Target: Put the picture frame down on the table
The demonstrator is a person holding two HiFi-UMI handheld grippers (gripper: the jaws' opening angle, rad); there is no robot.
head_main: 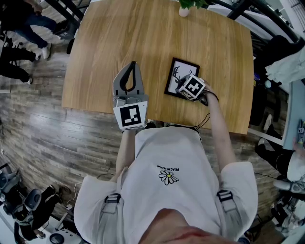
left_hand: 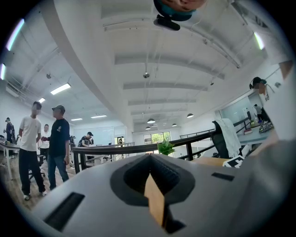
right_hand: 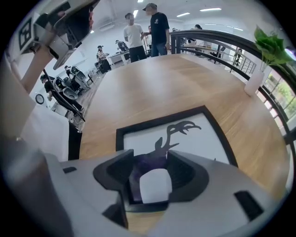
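Note:
The black-framed picture frame [head_main: 174, 75] with a deer silhouette lies flat on the wooden table [head_main: 152, 33], near its front edge. My right gripper [head_main: 186, 91] sits over the frame's near edge. In the right gripper view the frame [right_hand: 189, 139] fills the space ahead, and its white picture shows through the narrow gap between the jaws of the right gripper [right_hand: 155, 185]; nothing is pinched there. My left gripper [head_main: 133, 66] is held above the table left of the frame, jaws closed to a point and holding nothing. In its own view the left gripper [left_hand: 153, 196] aims out across the room.
A small potted plant [head_main: 185, 6] stands at the table's far edge. A black railing [right_hand: 217, 39] runs behind the table. Several people [right_hand: 145, 28] stand on the wood floor beyond it. Chairs and equipment crowd the right side [head_main: 281, 71].

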